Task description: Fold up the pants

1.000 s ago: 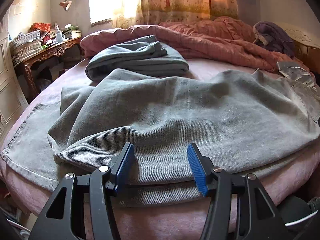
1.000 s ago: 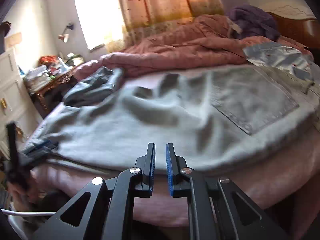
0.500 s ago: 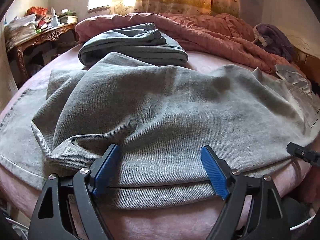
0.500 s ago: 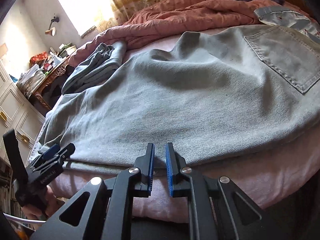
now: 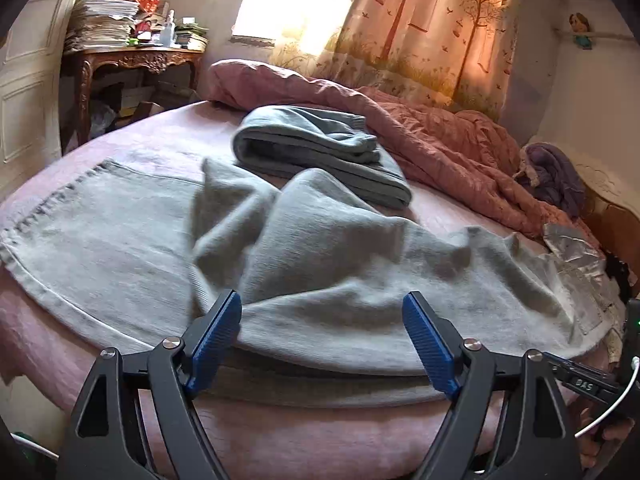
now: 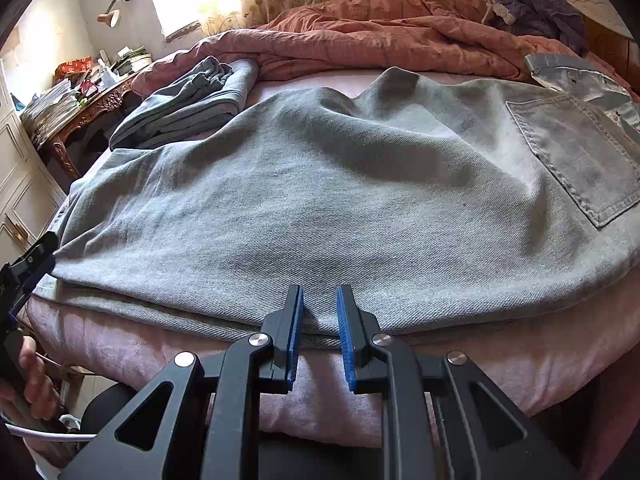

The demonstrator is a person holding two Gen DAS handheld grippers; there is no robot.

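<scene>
Light grey denim pants lie folded lengthwise across the pink bed, rumpled in the middle, with the leg hems at the left and a back pocket at the right. They also fill the right wrist view. My left gripper is wide open and empty over the pants' near edge. My right gripper has its jaws a narrow gap apart, empty, at the near fold edge of the pants.
A folded blue-grey garment lies behind the pants. A rumpled pink duvet and a purple garment lie at the back. A cluttered wooden side table stands left. A pale shirt lies at the right.
My left gripper has opened wider and swung left, towards the leg hems. My right gripper has moved in to the pants' near edge and its jaws have parted slightly.
</scene>
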